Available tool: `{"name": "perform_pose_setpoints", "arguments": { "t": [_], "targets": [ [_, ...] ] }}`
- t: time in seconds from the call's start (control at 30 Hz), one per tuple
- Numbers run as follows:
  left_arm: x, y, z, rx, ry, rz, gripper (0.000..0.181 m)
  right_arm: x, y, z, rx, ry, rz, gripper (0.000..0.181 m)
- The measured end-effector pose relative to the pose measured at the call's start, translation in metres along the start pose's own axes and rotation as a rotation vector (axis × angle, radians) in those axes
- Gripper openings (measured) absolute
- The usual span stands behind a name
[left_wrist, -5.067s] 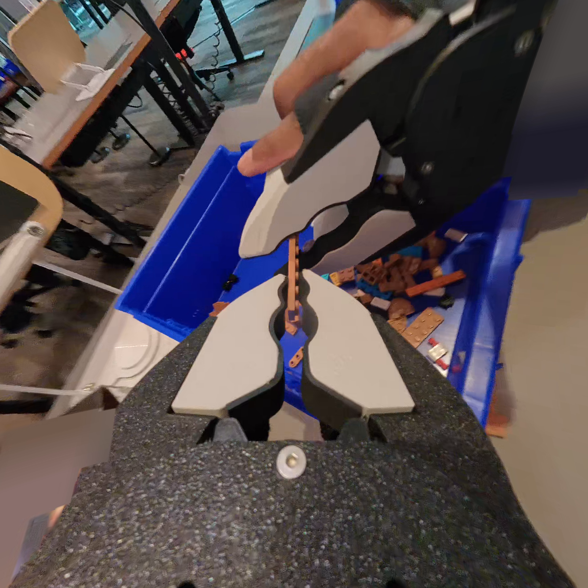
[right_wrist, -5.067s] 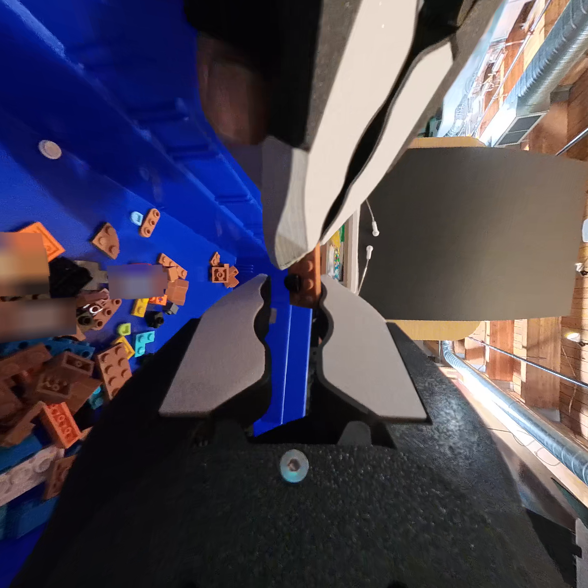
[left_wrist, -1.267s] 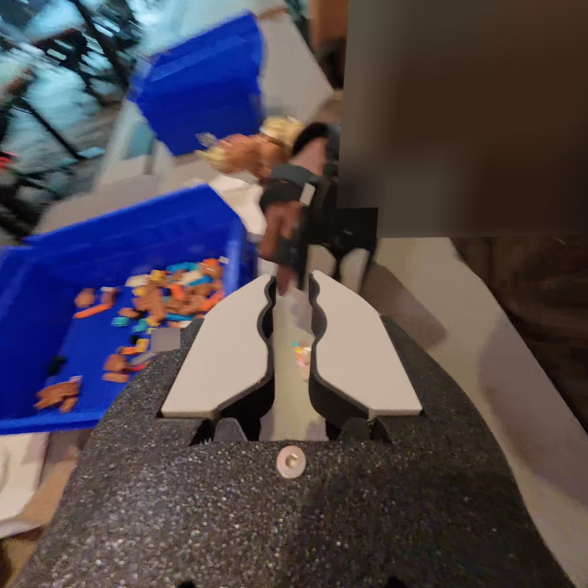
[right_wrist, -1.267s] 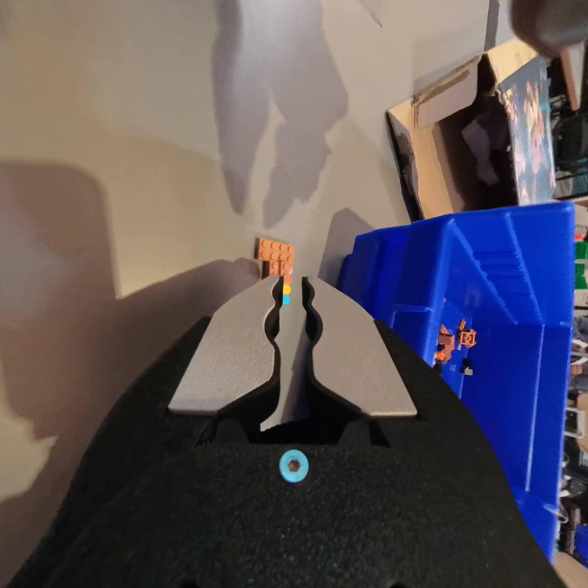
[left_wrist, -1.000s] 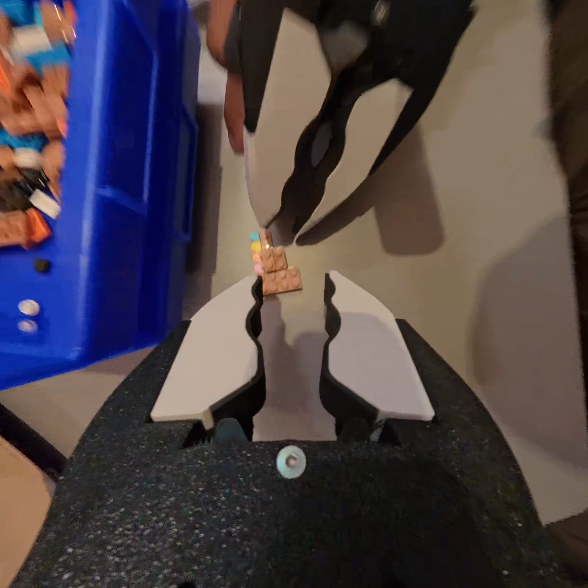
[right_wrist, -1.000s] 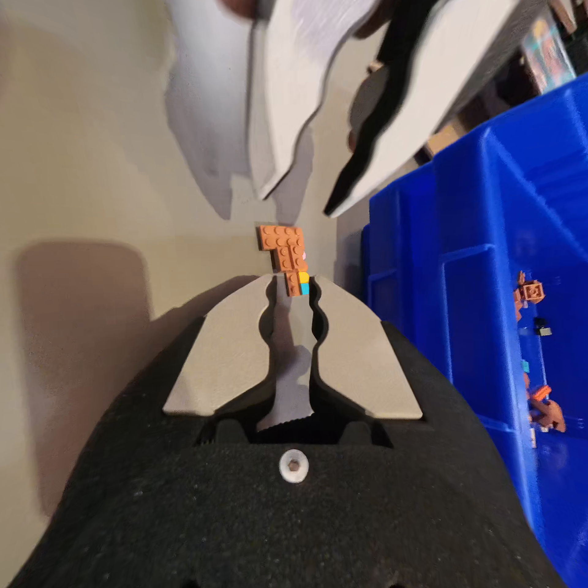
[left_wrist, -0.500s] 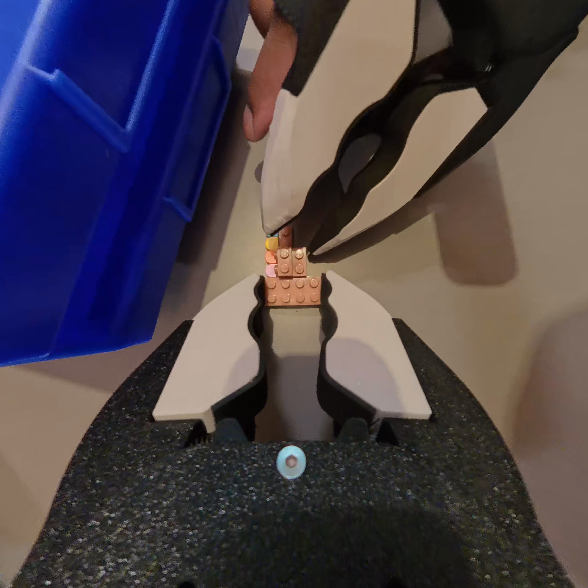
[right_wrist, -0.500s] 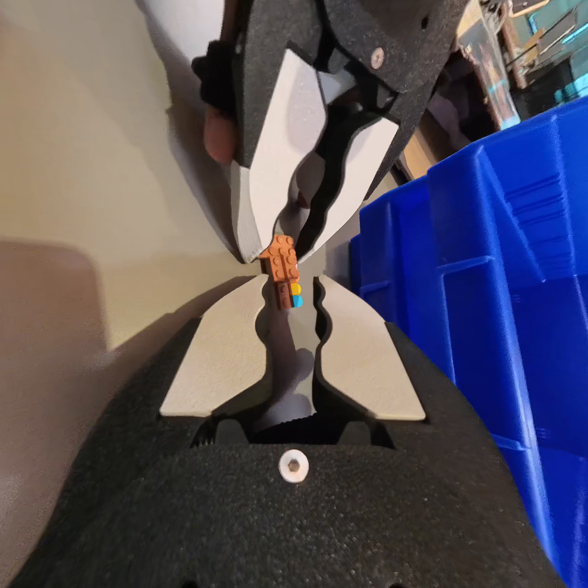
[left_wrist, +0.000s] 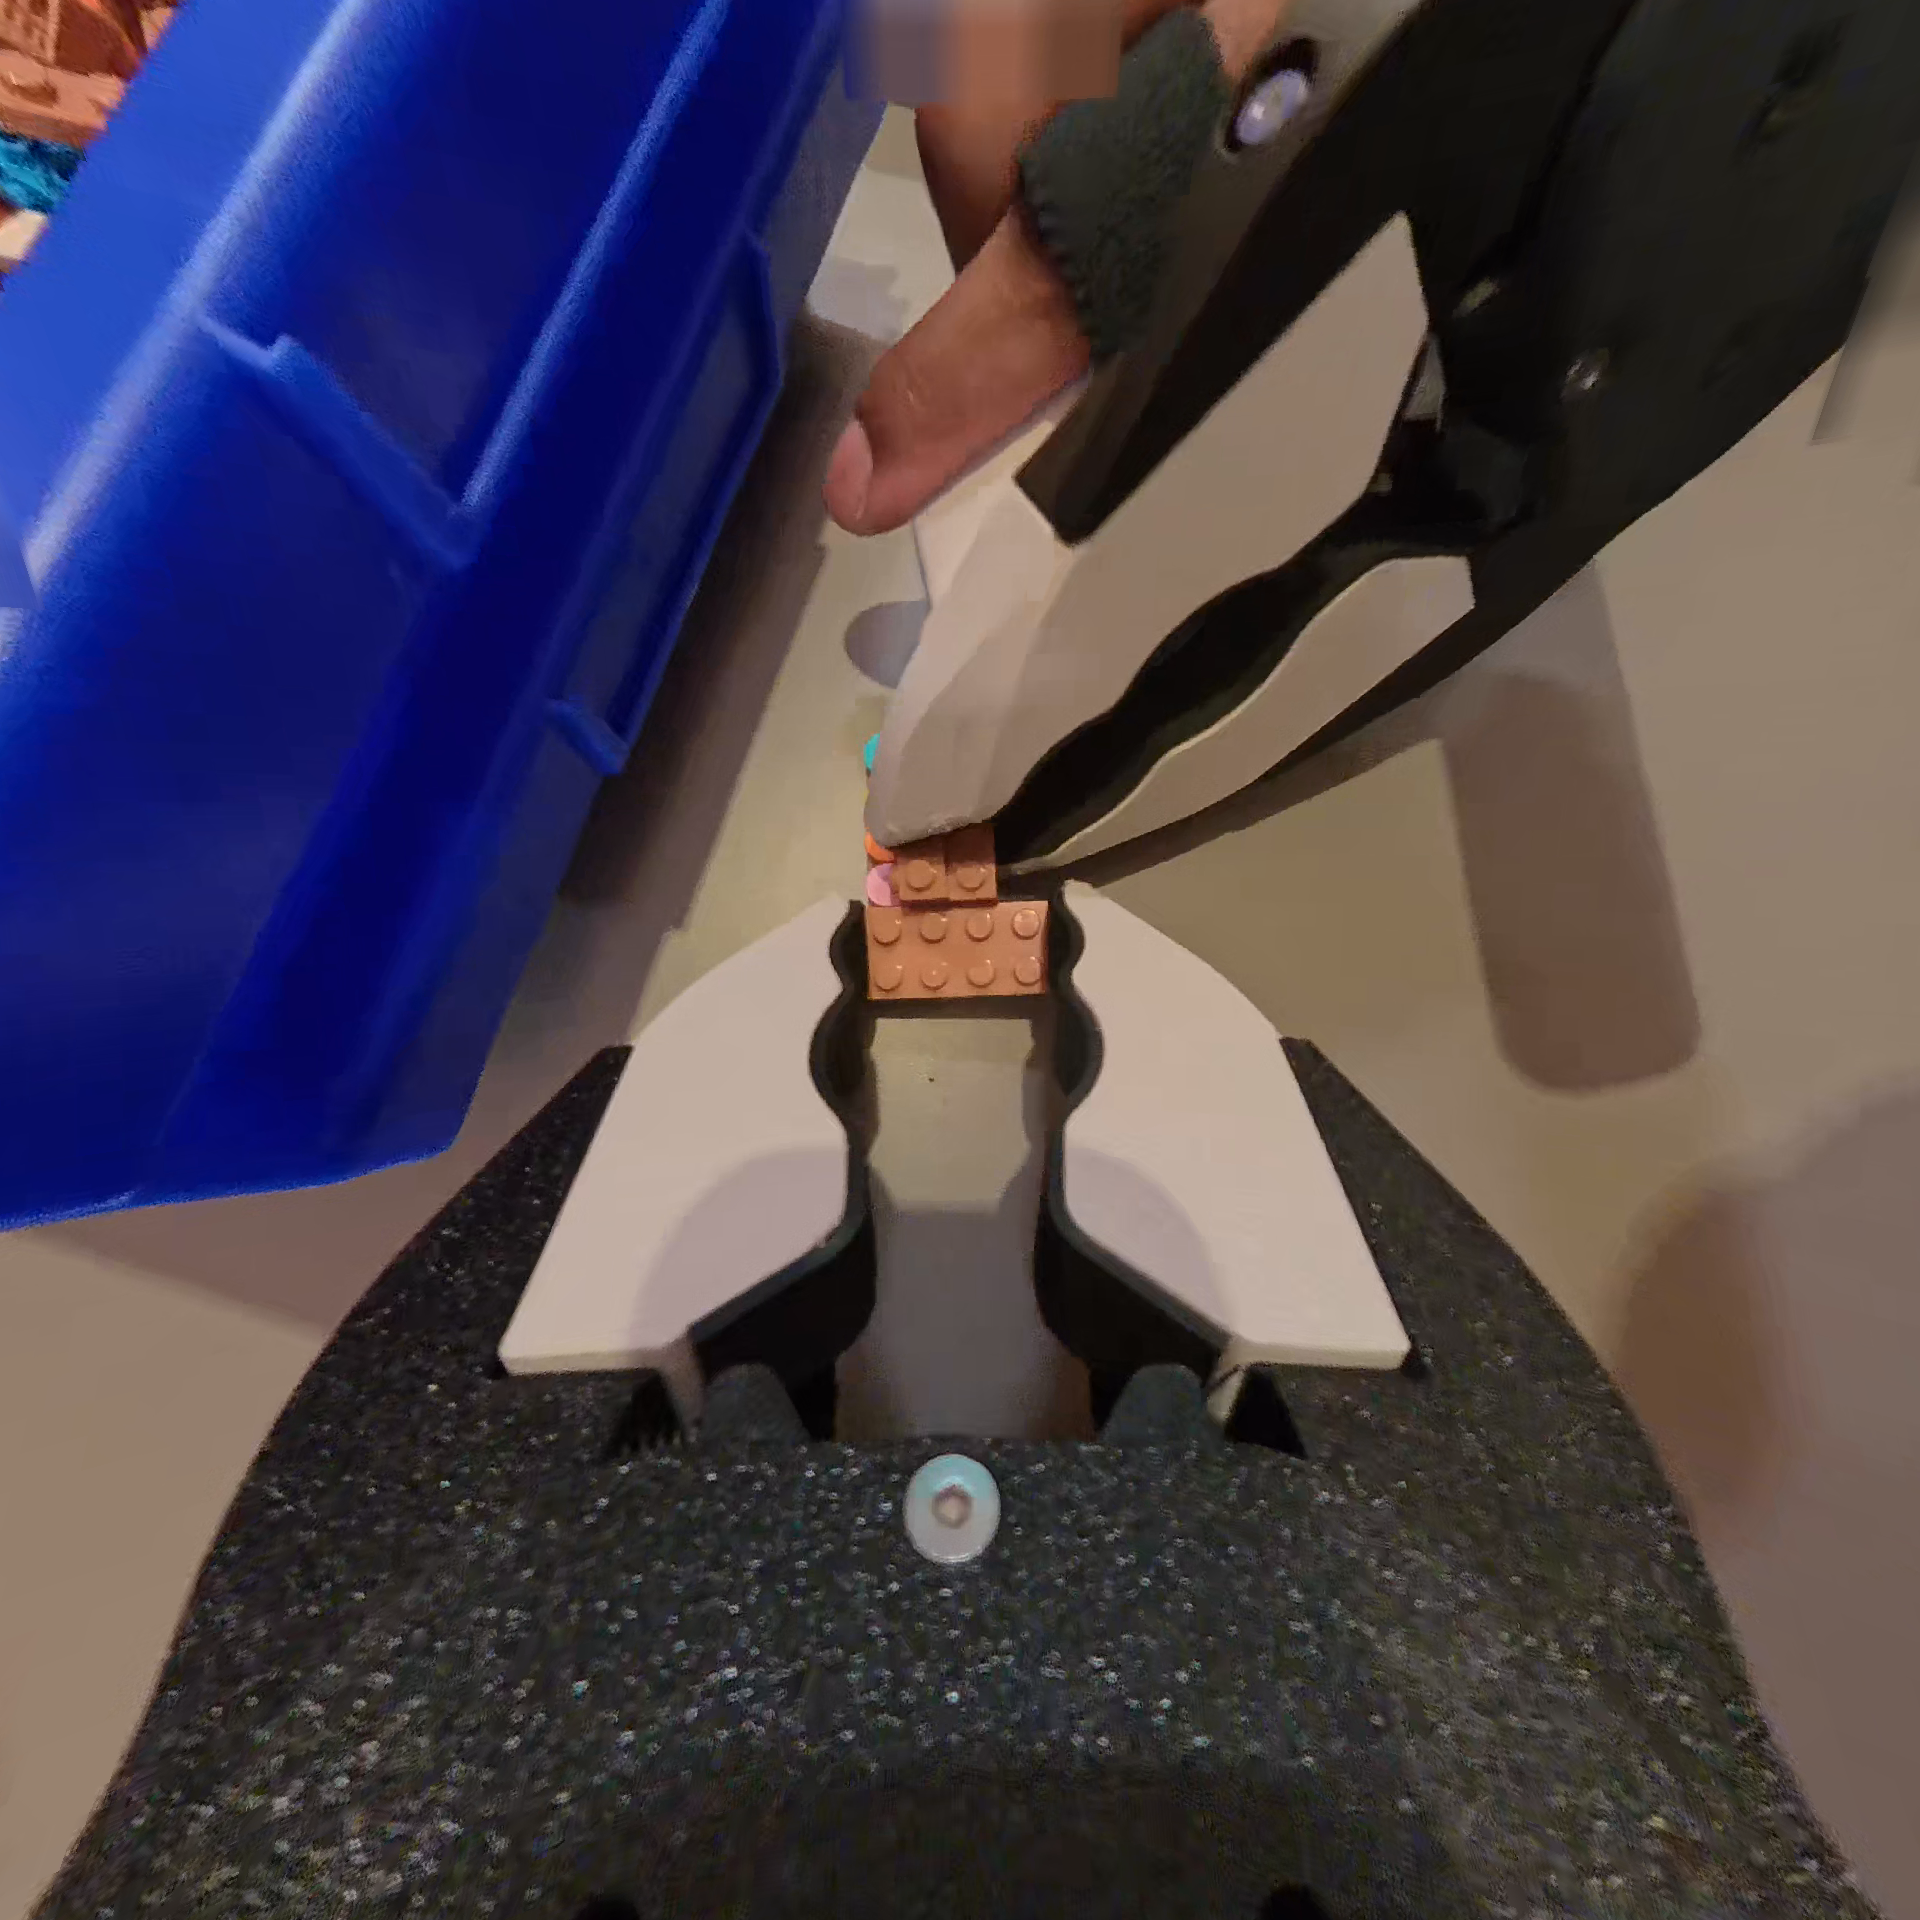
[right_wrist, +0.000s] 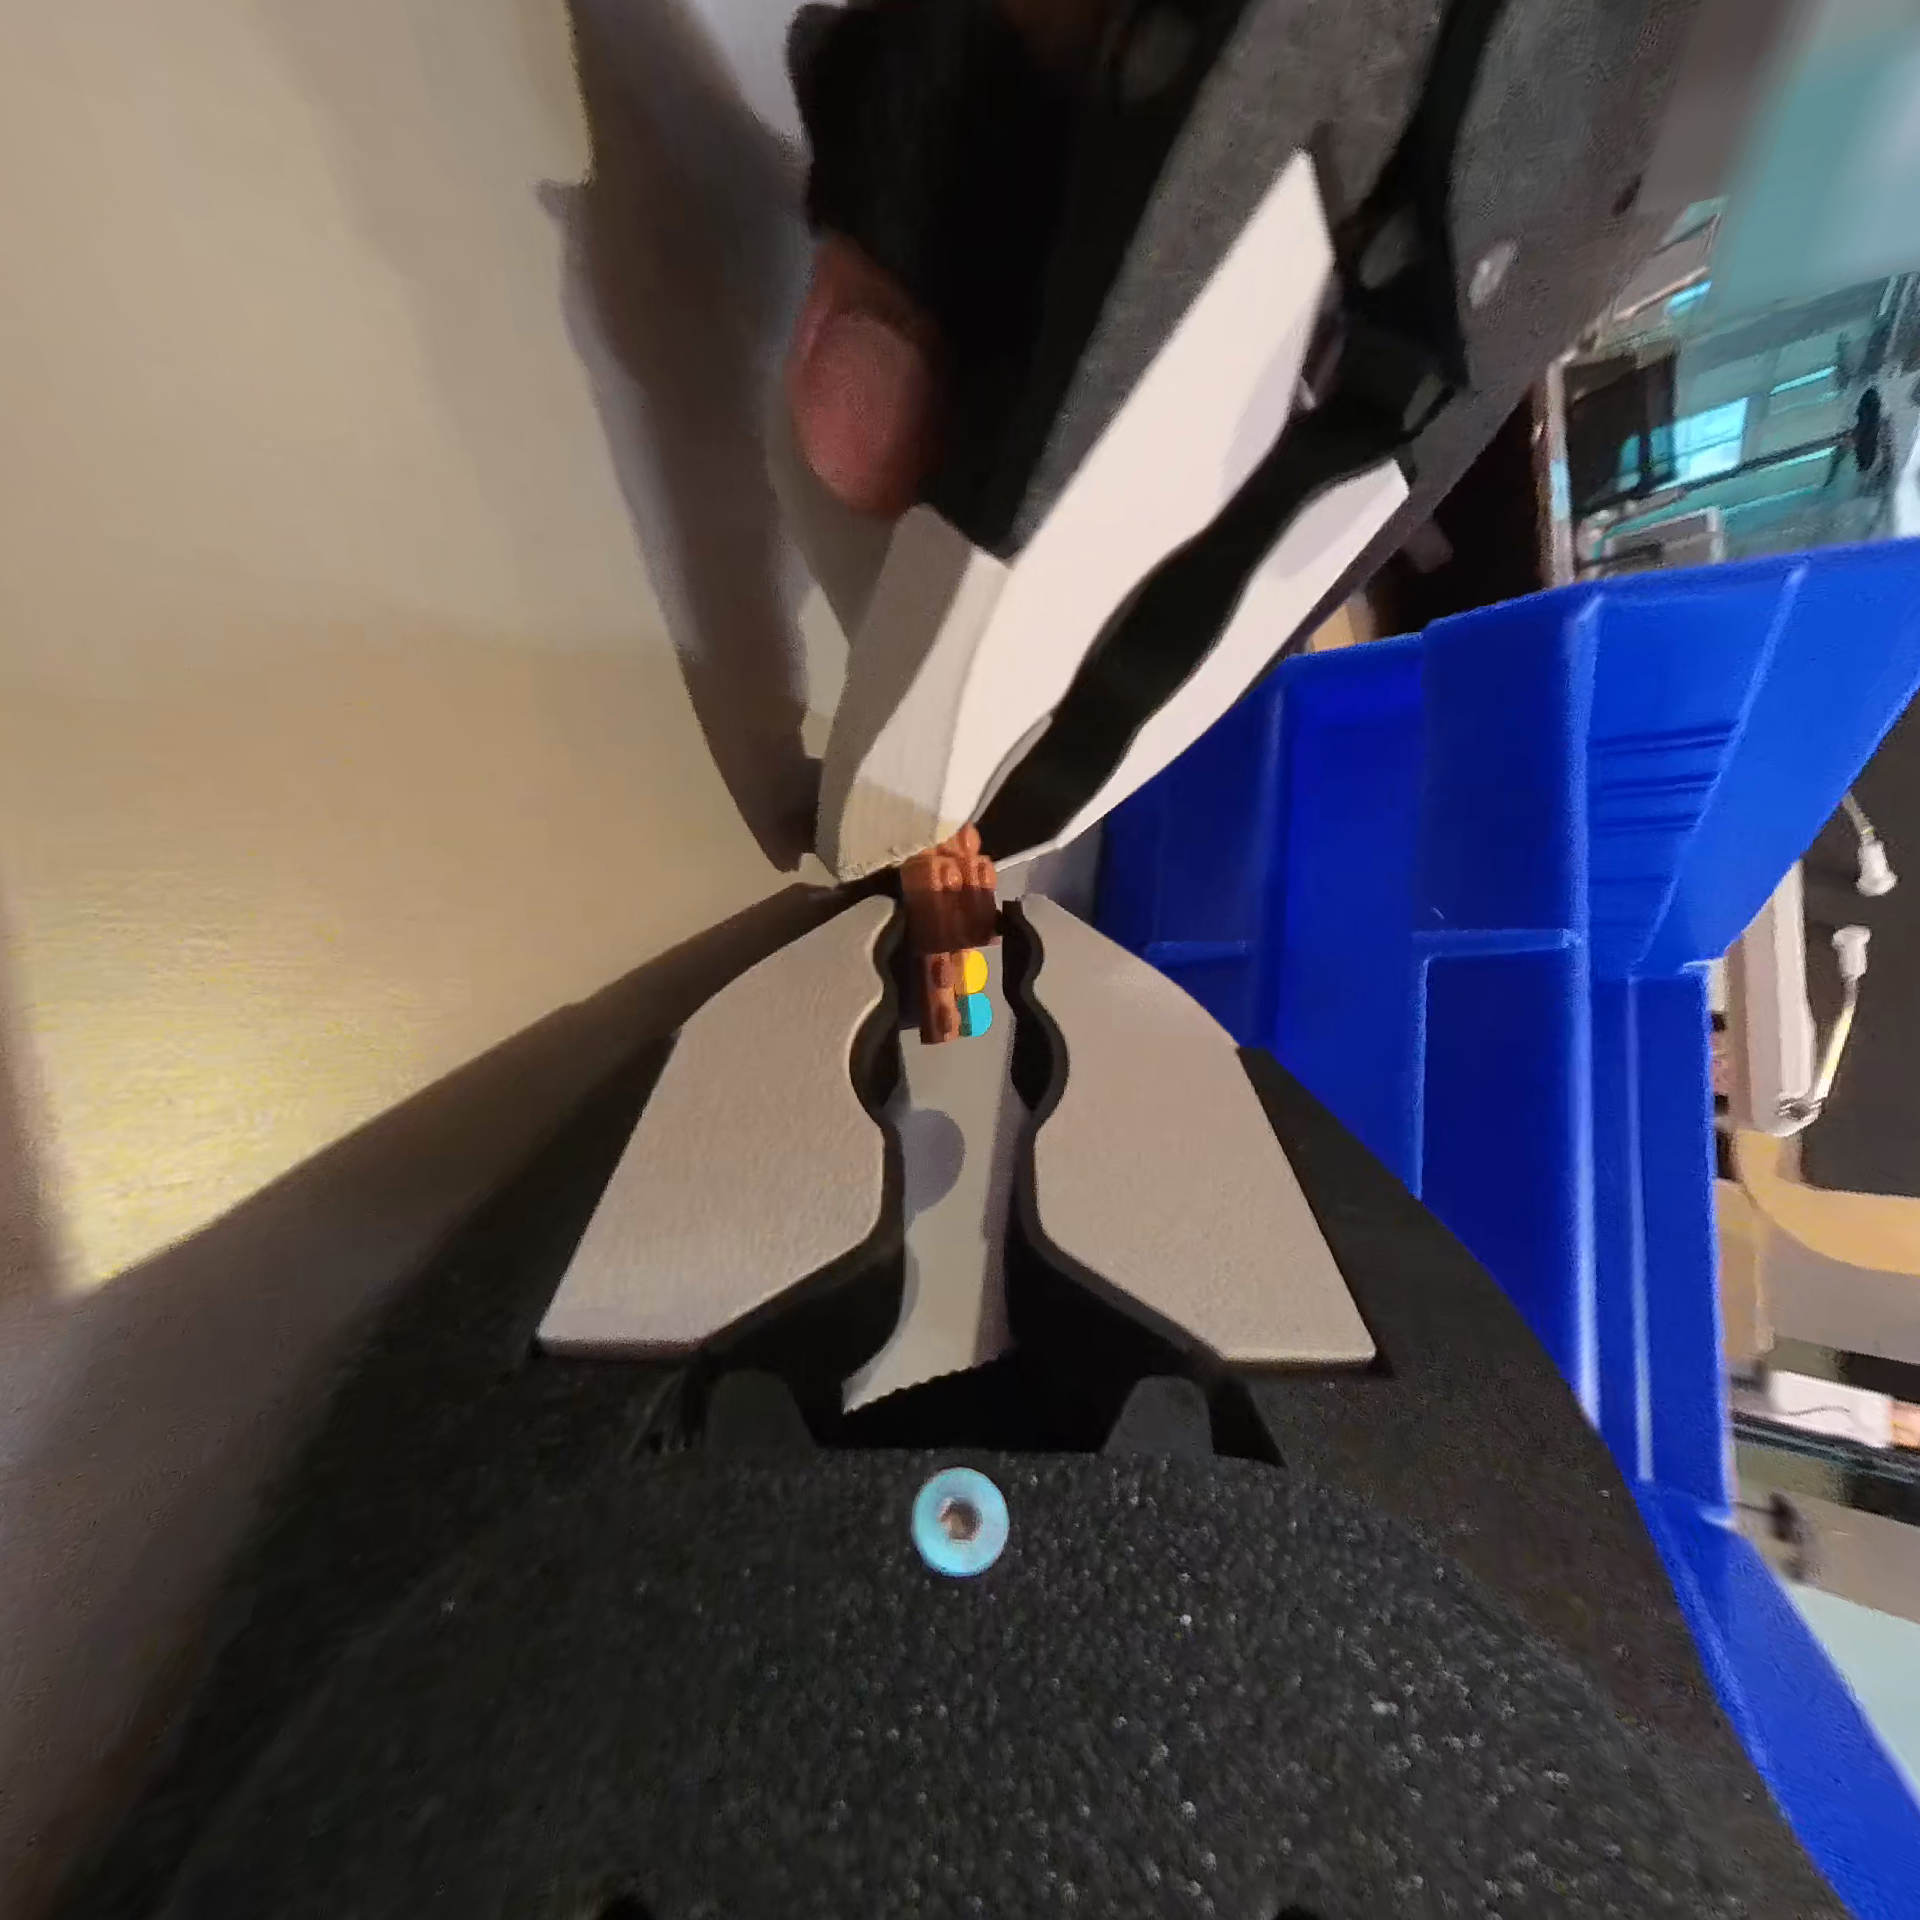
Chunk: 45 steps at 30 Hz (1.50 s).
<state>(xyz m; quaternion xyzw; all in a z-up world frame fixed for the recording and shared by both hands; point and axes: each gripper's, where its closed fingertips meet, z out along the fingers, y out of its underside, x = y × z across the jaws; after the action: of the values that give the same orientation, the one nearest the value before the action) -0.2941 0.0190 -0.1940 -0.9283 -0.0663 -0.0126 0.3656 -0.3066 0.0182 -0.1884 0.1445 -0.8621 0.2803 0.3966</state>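
Workshop or lab setting, pale worktop, blue parts bin, equipment shelves behind

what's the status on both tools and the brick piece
Left tool shut on brown brick assembly. Right tool closing at its far end, grip unclear. Blue bin close beside.

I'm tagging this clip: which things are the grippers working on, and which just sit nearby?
Worked on:
brick assembly, on the table, between the tips of the left gripper and right gripper

Nearby:
blue bin
table
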Motion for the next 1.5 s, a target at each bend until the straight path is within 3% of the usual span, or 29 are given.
{"name": "perform_pose_setpoints", "arguments": {
  "t": [0.43,0.67,0.83,1.0,1.27,1.5],
  "targets": [
    [-0.007,-0.004,-0.004,0.027,-0.052,0.035,0.033,0.004,0.001,-0.001,0.089,-0.157,0.436,0.017],
    [-0.006,-0.002,-0.005,0.028,-0.028,0.004,0.033,0.005,-0.002,-0.002,0.112,-0.123,0.385,0.017],
    [-0.010,0.003,-0.005,-0.003,-0.048,0.002,0.033,0.009,0.000,-0.002,0.119,-0.024,0.233,0.017],
    [-0.012,0.002,-0.006,0.013,-0.050,0.003,0.033,0.012,0.002,-0.003,0.150,-0.037,0.285,0.017],
    [-0.017,0.011,-0.009,-0.026,-0.050,-0.020,0.033,0.021,0.001,-0.007,0.184,0.056,0.206,0.017],
    [-0.017,-0.014,-0.033,0.177,0.050,-0.114,0.033,0.042,-0.011,-0.023,0.273,0.233,0.116,0.017]
  ]
}}
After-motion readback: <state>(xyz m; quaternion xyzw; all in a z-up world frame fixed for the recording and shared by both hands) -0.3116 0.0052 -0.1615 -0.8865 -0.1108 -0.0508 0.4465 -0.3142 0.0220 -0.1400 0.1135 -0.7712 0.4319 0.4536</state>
